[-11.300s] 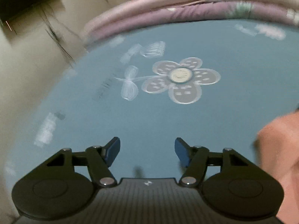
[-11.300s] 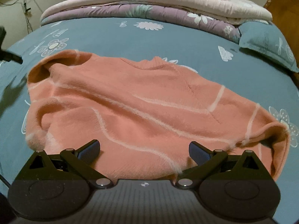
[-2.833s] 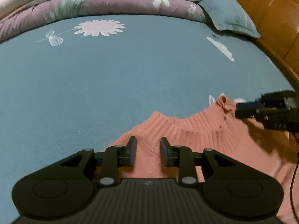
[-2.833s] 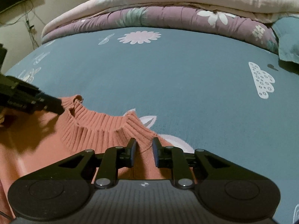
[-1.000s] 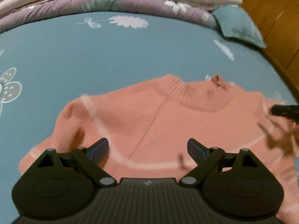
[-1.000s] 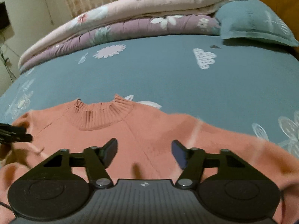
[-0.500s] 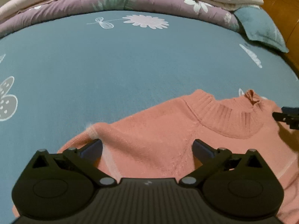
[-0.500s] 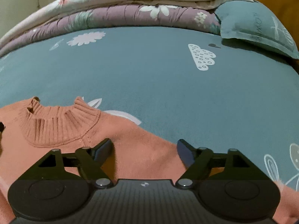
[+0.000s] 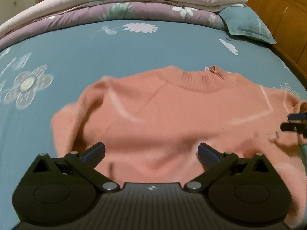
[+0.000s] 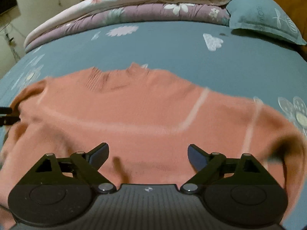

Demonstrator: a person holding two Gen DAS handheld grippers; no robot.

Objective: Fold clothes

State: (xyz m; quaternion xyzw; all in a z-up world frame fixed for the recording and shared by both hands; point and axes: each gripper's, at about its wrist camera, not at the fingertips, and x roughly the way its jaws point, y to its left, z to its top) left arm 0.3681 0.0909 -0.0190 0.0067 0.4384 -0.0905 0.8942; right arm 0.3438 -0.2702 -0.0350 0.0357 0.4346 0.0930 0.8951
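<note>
Left claw [image 9: 151,150]: jaws spread wide, empty, above the lower body of the sweater. Salmon-pink knit sweater [image 9: 172,115] with thin white stripes lies spread on the blue flower-print bed sheet [image 9: 96,51], ribbed collar [image 9: 199,78] at 12 o'clock. Right claw [image 10: 148,154]: jaws wide, empty, over the sweater. Folded quilts [image 10: 144,2] at 12 o'clock along the bed's far edge; blue pillow [image 10: 264,21] at 2 o'clock.

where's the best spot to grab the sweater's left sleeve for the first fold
Probably the bunched outer edge of the sweater sleeve, near the blue sheet. Bring the open left gripper in from the left, low: the fabric humps up there, giving an edge to pinch.
</note>
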